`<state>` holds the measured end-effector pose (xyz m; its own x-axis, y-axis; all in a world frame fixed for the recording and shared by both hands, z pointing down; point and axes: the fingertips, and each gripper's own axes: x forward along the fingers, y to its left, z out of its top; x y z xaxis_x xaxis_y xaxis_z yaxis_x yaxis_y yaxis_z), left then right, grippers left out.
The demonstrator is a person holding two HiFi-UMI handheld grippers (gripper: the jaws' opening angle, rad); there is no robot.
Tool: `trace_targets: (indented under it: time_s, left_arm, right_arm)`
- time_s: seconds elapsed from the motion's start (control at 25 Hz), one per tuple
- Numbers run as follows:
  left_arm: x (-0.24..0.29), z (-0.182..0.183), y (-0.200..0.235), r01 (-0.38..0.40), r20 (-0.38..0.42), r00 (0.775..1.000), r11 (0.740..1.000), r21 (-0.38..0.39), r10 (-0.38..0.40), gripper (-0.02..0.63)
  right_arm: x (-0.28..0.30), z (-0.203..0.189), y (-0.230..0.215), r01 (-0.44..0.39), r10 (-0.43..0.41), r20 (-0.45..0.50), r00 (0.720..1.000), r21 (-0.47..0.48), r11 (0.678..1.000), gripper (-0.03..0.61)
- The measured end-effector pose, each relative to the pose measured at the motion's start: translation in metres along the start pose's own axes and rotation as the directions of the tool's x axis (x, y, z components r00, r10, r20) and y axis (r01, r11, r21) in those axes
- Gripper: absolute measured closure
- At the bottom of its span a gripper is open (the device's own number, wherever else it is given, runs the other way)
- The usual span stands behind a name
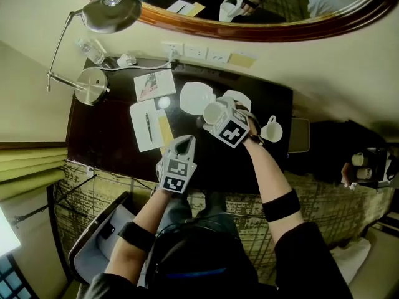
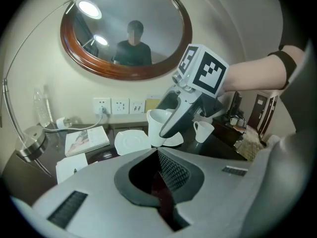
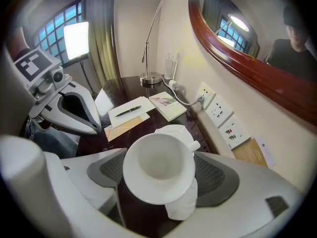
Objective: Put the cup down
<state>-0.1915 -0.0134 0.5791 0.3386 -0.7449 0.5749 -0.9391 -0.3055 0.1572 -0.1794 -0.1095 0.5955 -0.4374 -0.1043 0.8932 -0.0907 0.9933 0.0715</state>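
A white cup (image 1: 212, 111) hangs above the dark desk (image 1: 112, 136), with my right gripper (image 1: 219, 117) shut on it. In the right gripper view the cup (image 3: 157, 168) fills the gap between the two pads, mouth toward the camera, handle to the upper right. A white saucer (image 3: 174, 132) lies on the desk just beyond and below it. My left gripper (image 1: 182, 142) hovers nearer the desk's front edge, shut with nothing in it (image 2: 161, 182). From the left gripper view the held cup (image 2: 157, 125) is above and beside a saucer (image 2: 131, 141).
A second white cup (image 1: 272, 130) stands at the desk's right end. A notepad with a pen (image 1: 147, 125), a booklet (image 1: 154, 84), a desk lamp (image 1: 93, 83) and a plastic bottle (image 1: 91, 50) take up the left half. Wall sockets (image 1: 196, 52) and a mirror lie behind.
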Motion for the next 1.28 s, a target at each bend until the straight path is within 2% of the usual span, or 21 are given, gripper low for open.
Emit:
trace_targets:
  time_s: [0.2, 0.4, 0.64, 1.04, 1.24, 1.28]
  left_arm:
    - [0.020, 0.010, 0.025, -0.017, 0.007, 1.000, 1.000, 0.003, 0.017, 0.612]
    - [0.041, 0.001, 0.041, -0.017, -0.008, 1.000, 1.000, -0.003, 0.017, 0.612]
    - [0.053, -0.001, 0.054, -0.015, 0.000, 1.000, 0.999, -0.037, 0.015, 0.612]
    - [0.054, -0.008, 0.064, -0.009, 0.001, 1.000, 0.999, -0.052, 0.009, 0.612]
    - [0.053, -0.008, 0.064, -0.005, 0.002, 1.000, 0.998, -0.060, 0.005, 0.611]
    - [0.053, -0.008, 0.064, -0.005, 0.003, 1.000, 0.998, -0.061, 0.006, 0.611]
  right_arm:
    - [0.030, 0.031, -0.027, -0.002, 0.002, 0.009, 1.000, -0.011, 1.000, 0.146]
    - [0.058, 0.044, -0.041, -0.011, 0.011, 0.004, 1.000, -0.002, 1.000, 0.146]
    - [0.084, 0.045, -0.050, -0.015, 0.015, -0.009, 1.000, 0.005, 1.000, 0.146]
    - [0.096, 0.050, -0.056, 0.001, -0.001, -0.001, 1.000, 0.009, 1.000, 0.146]
    - [0.095, 0.046, -0.056, -0.011, 0.011, 0.008, 1.000, 0.025, 1.000, 0.129]
    - [0.095, 0.046, -0.056, -0.007, 0.007, 0.006, 1.000, 0.025, 1.000, 0.104]
